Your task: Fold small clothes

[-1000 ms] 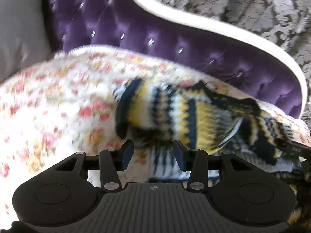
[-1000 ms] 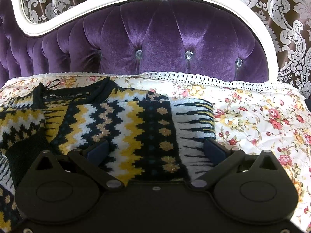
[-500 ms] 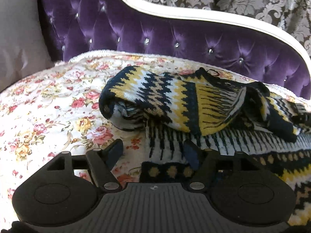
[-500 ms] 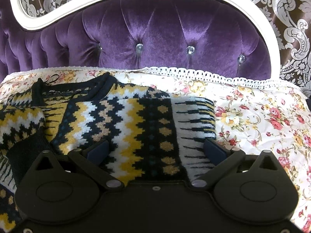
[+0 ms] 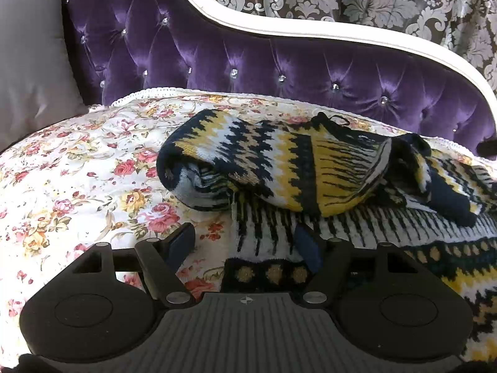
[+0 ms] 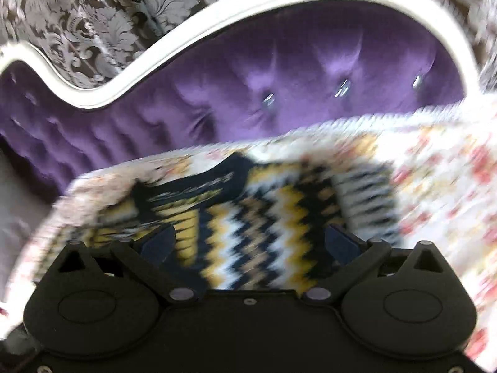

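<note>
Patterned knit sweater in yellow, white and dark navy lies on the floral quilt near its back edge, below the purple tufted headboard. One sleeve is folded over the body. Left gripper jaws opening, released, straddling the sweater's lower corner without pressing it. Right gripper spread wide over the sweater, nothing pinched; that view is blurred. Grey pillow at the quilt's left back corner.

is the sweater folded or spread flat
Partly folded: one sleeve lies bunched across the sweater body, and the rest spreads flat on the floral cover.
</note>
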Tool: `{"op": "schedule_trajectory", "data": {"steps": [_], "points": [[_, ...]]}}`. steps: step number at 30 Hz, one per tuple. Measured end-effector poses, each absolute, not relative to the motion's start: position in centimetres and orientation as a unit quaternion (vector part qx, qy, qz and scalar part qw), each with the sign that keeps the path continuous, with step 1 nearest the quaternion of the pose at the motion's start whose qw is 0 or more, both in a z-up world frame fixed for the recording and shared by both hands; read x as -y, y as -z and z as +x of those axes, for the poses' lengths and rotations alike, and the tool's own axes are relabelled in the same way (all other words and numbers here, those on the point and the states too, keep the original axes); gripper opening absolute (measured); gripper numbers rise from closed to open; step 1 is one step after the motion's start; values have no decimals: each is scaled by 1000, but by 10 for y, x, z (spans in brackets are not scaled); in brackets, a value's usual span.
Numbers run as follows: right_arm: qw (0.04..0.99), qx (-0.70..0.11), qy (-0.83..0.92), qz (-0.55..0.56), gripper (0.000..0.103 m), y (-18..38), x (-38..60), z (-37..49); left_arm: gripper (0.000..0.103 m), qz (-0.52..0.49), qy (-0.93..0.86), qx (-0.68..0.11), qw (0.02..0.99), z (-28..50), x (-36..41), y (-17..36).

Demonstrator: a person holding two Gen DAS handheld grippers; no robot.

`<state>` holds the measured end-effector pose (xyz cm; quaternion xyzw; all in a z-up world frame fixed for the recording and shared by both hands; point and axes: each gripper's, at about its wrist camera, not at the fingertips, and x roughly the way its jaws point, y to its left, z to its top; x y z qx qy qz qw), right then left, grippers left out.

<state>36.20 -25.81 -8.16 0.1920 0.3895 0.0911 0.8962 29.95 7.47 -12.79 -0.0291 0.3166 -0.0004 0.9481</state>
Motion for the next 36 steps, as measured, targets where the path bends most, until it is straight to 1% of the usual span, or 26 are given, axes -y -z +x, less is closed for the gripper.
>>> {"op": "schedule_trajectory", "data": {"steps": [5,10,17,24,28,30,31,32,36], "points": [[883,-412,-87,208,103,104,249,362,69,-33,2,-314,949,298,-76,128],[888,-405,-92,199,103,99,242,360,69,-39,4,-311,950,297,-78,129],[876,-399,-104,251,103,101,255,355,69,-40,4,-308,951,296,-78,129],[871,-394,-119,268,103,102,250,353,69,-44,5,-305,951,295,-79,129],[865,-376,-153,295,102,97,242,346,69,-43,4,-305,952,294,-79,129],[853,-393,-170,297,99,100,233,347,69,-43,4,-304,952,294,-79,129],[846,-404,-179,299,92,103,229,348,69,-44,5,-304,952,294,-79,129],[840,-411,-187,301,89,106,225,349,69,-45,5,-304,952,294,-79,129],[846,-406,-190,288,90,109,211,351,69,-45,6,-303,952,294,-79,129]]}}
